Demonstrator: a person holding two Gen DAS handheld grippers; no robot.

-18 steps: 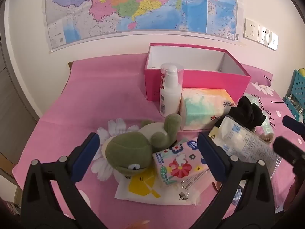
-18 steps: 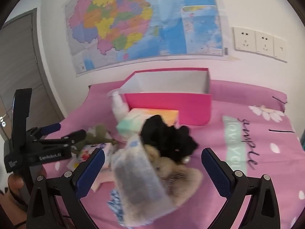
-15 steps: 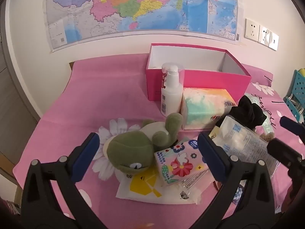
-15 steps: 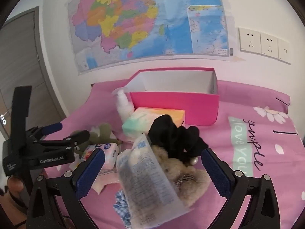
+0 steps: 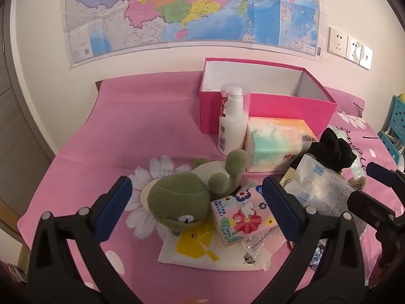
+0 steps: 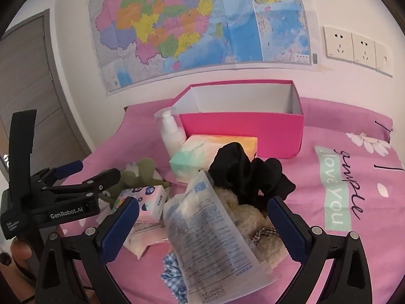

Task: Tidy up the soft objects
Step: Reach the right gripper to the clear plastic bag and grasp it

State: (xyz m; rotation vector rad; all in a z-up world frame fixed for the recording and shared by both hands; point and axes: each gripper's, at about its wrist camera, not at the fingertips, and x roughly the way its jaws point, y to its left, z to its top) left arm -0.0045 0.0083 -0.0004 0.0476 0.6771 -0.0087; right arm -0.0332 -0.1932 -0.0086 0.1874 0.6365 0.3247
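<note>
Both grippers, left & right, gape wide, empty, over bed clutter; green plush frog, at 12 o'clock of left gripper, looks light, squashy — prob. best pinched across its head.

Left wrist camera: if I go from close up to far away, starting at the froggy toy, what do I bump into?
Green frog plush → white pump bottle → pink box → wall map.
</note>
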